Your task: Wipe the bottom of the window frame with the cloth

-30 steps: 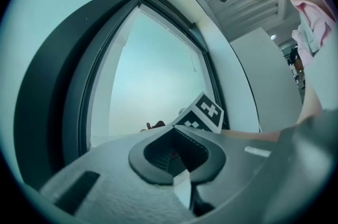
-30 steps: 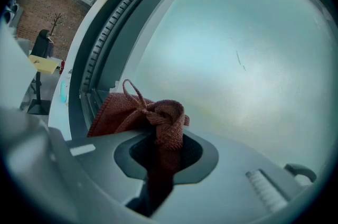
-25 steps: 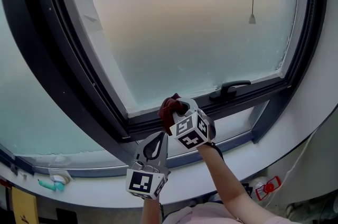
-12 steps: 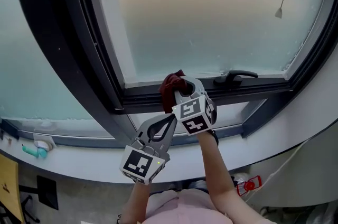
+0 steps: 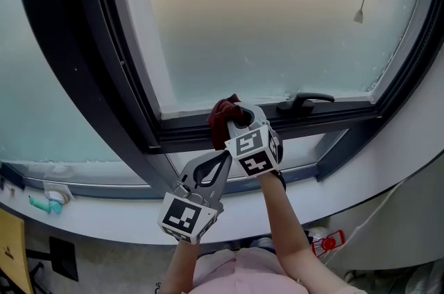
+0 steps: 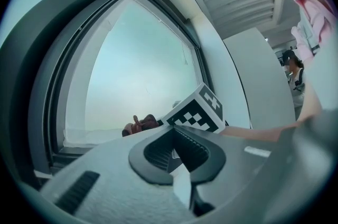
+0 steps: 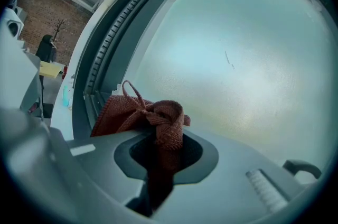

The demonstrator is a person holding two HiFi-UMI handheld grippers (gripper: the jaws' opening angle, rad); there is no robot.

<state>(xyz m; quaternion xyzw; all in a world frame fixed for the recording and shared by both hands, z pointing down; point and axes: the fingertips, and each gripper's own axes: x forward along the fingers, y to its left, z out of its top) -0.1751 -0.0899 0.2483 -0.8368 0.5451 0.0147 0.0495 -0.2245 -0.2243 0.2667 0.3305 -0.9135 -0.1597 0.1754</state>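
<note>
The dark window frame (image 5: 326,120) curves round the frosted pane (image 5: 263,22), and we see its bottom rail running left to right. The right gripper (image 5: 236,120) is clamped tight on the red cloth (image 5: 222,112). The cloth sits bunched against that rail, left of the handle (image 5: 304,102), with a loose loop poking upward. The left gripper (image 5: 220,161), jaws closed on nothing, hovers just below.

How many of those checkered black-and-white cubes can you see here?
2. One cube is on the left gripper, lowest in the head view; the other on the right gripper holding the cloth, just above.
</note>
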